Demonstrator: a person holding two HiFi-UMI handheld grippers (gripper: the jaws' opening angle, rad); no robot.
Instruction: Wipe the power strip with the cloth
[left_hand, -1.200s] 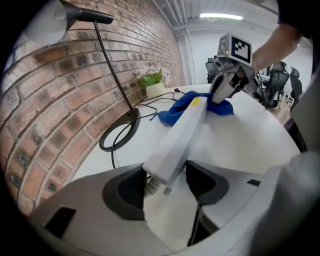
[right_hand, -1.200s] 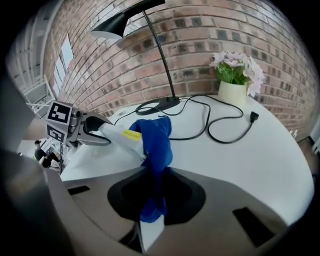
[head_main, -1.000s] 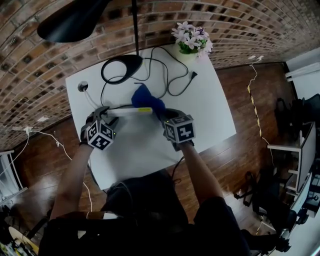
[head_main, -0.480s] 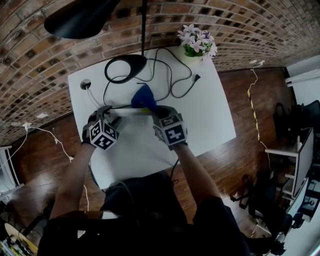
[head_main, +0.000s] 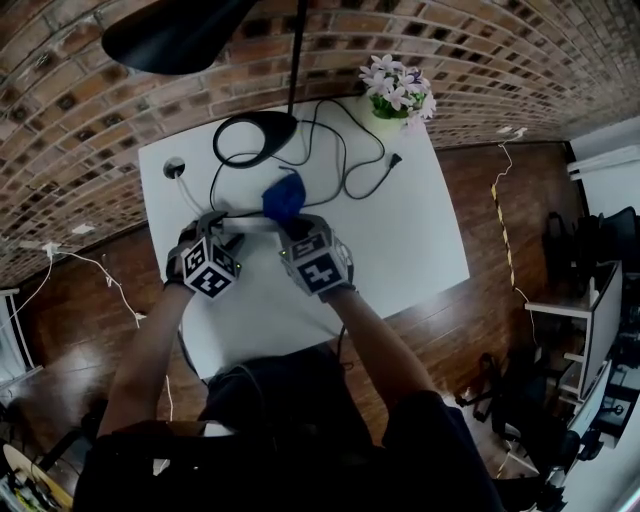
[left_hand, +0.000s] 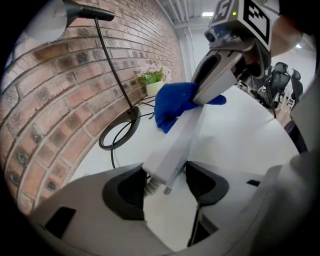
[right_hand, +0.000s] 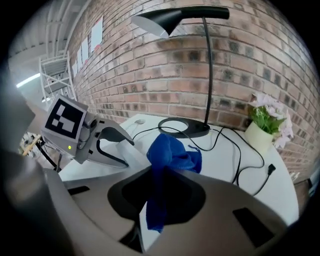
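Grips the power strip (left_hand: 176, 144) by its cabled end in the left tool (left_hand: 165, 186); pinches the blue cloth (right_hand: 171, 151) in the right tool (right_hand: 159, 202), against the strip

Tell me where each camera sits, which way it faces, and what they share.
Head view: on the person's head, facing steeply down at the table; forearms, left gripper and right gripper show.
Left gripper view: on the left gripper, looking along jaws closed on the power strip toward the brick wall; right gripper ahead.
Right gripper view: on the right gripper, looking past the cloth pinched in its jaws toward the lamp; left gripper at left.
Shared: both gripper views show cloth and lamp.
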